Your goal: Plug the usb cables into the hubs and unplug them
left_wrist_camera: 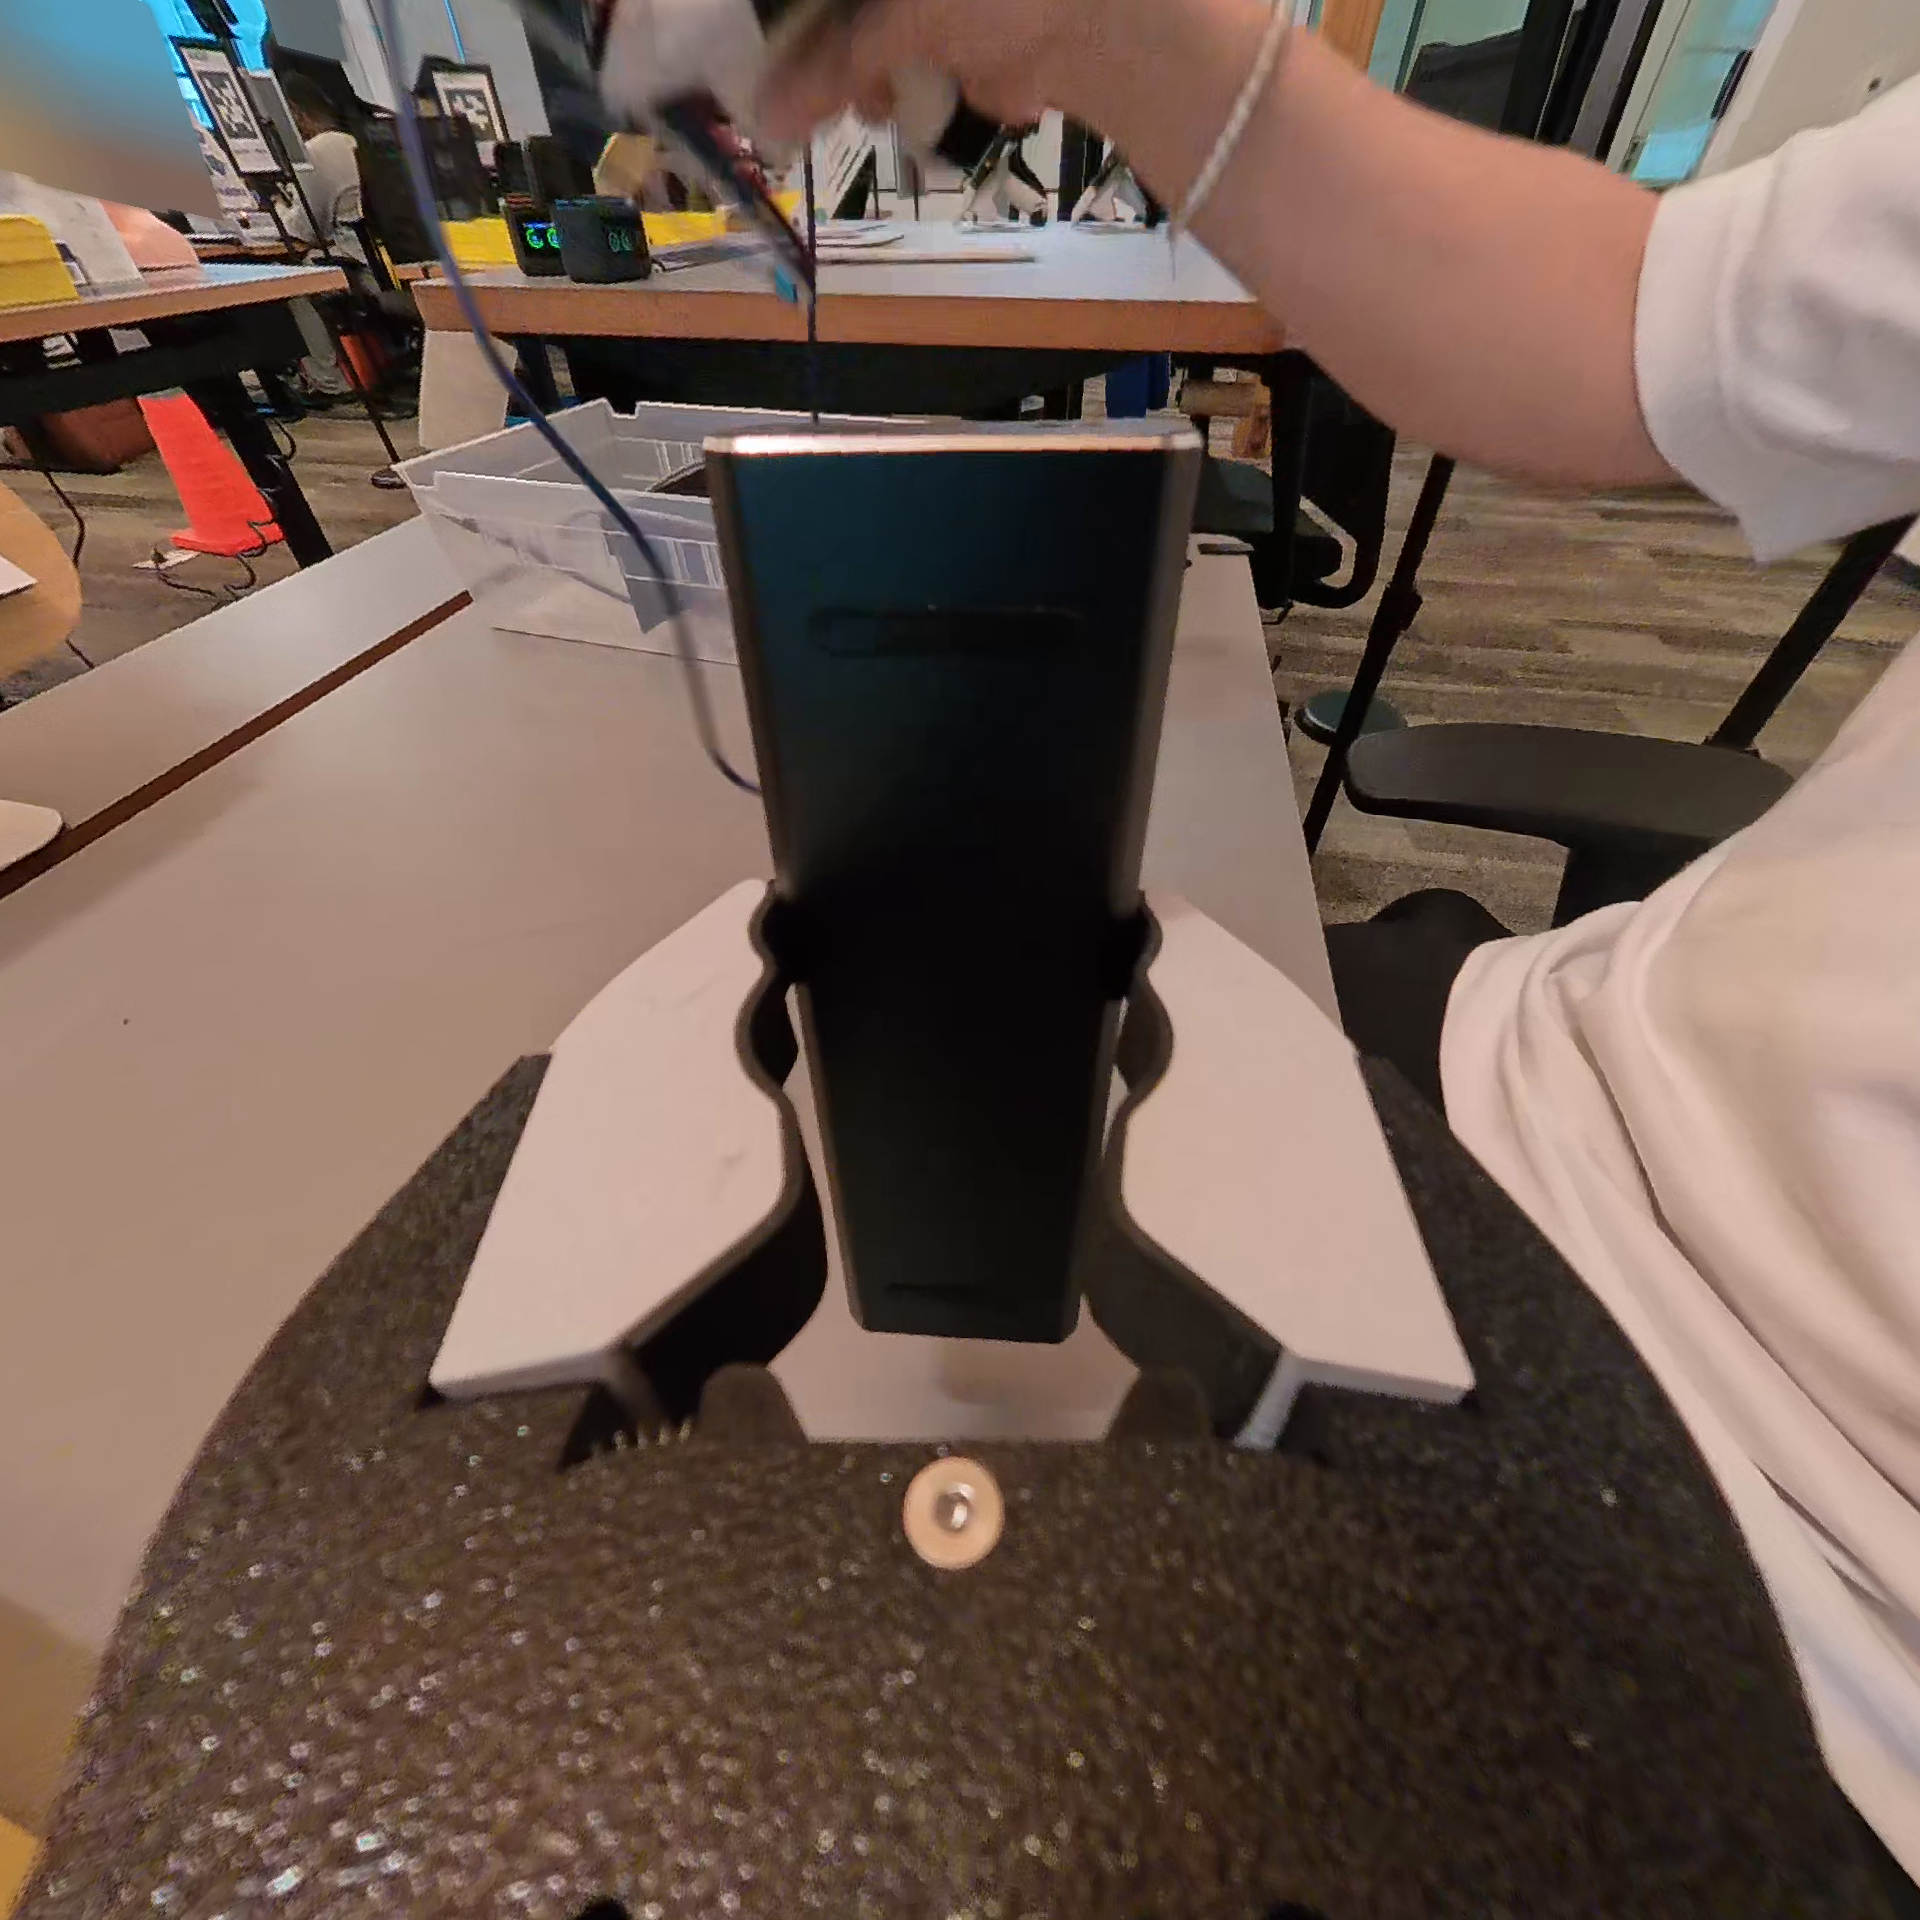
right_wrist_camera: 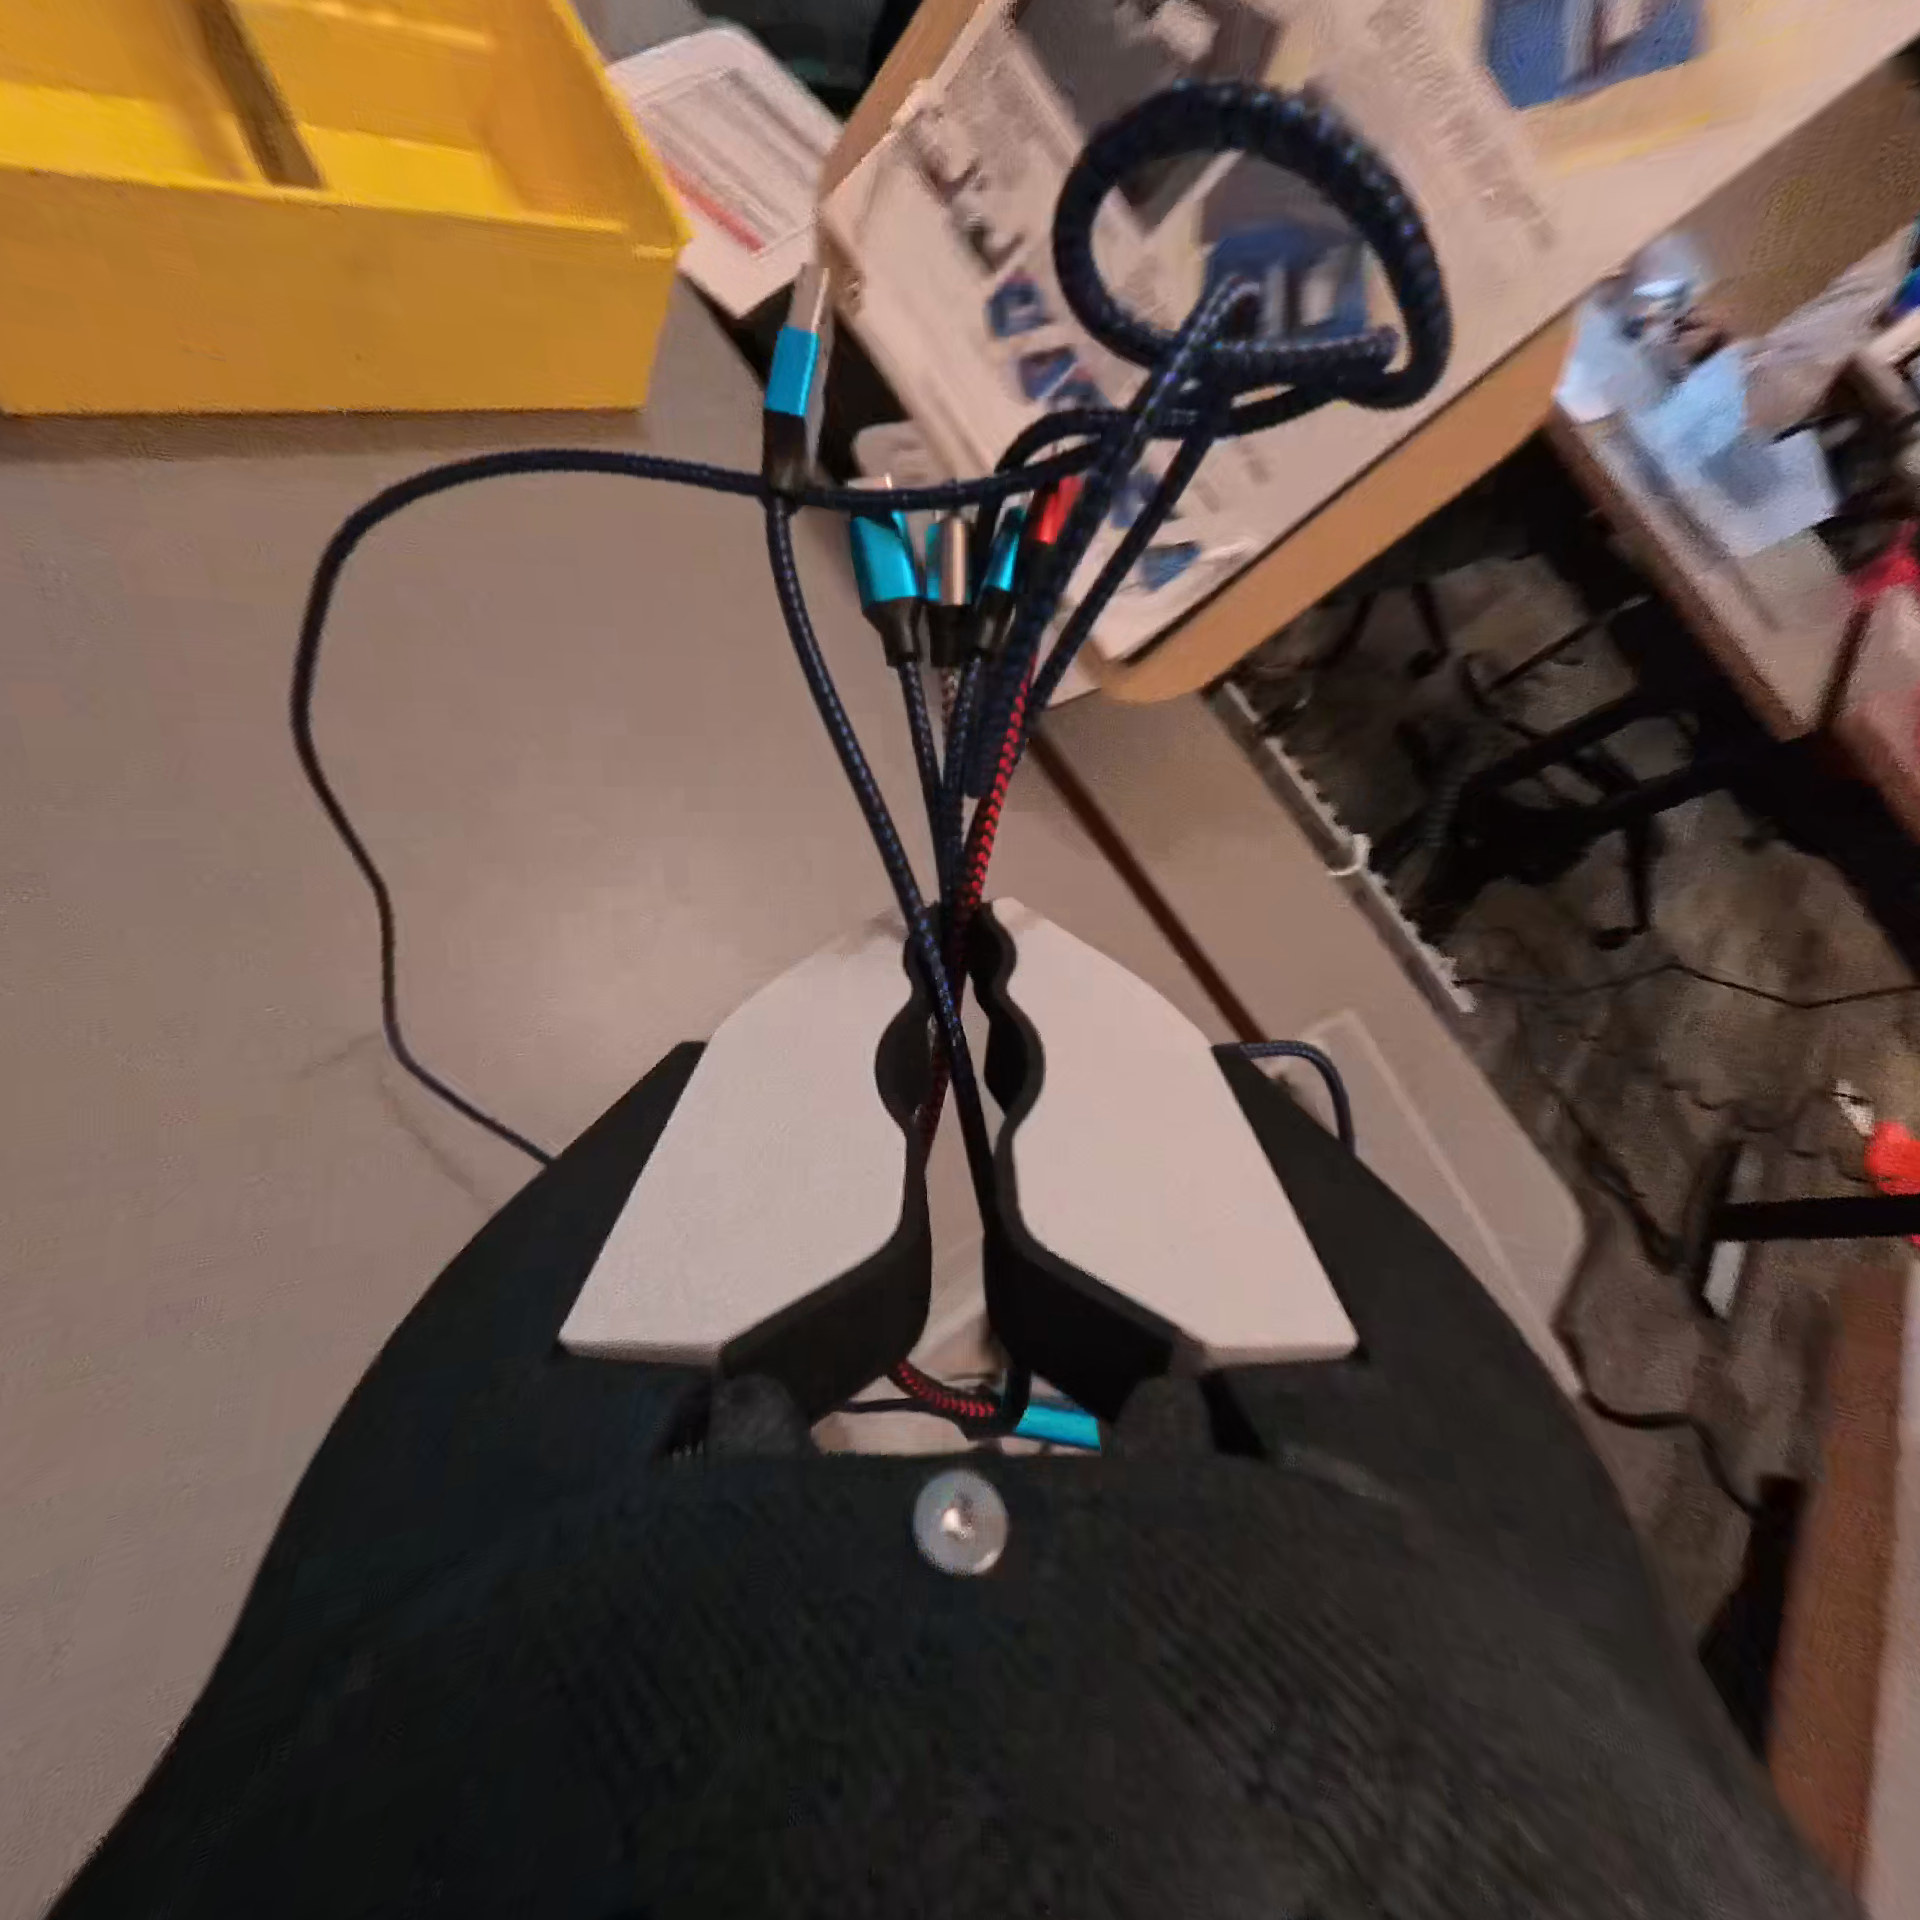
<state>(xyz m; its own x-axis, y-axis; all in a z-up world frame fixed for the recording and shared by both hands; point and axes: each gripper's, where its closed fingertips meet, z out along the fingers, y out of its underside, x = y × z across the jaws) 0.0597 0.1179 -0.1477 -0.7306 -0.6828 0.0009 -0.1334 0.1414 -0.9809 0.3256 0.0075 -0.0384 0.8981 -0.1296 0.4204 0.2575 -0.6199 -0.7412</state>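
Grey office table (left_wrist_camera: 312, 1039), white bin behind. Left gripper (left_wrist_camera: 951, 935): clenched on dark USB hub (left_wrist_camera: 951, 831), held upright, likely steadied for plugging. Right gripper (right_wrist_camera: 951, 997): clamped on braided USB cables (right_wrist_camera: 935, 810), bunched, connectors dangling above hub.

The hub (left_wrist_camera: 951, 831) stands between the fingers of the left tool (left_wrist_camera: 951, 935), reaching away over the tabletop (left_wrist_camera: 364, 935). Beyond it on the far edge sits a tray (left_wrist_camera: 561, 520). A bundle of usb cables (right_wrist_camera: 951, 790) runs through the right tool (right_wrist_camera: 954, 997), plugs hanging far of it; one cable loops left over the tabletop. A bin (right_wrist_camera: 312, 208) sits far left, boxes (right_wrist_camera: 1195, 312) far right.
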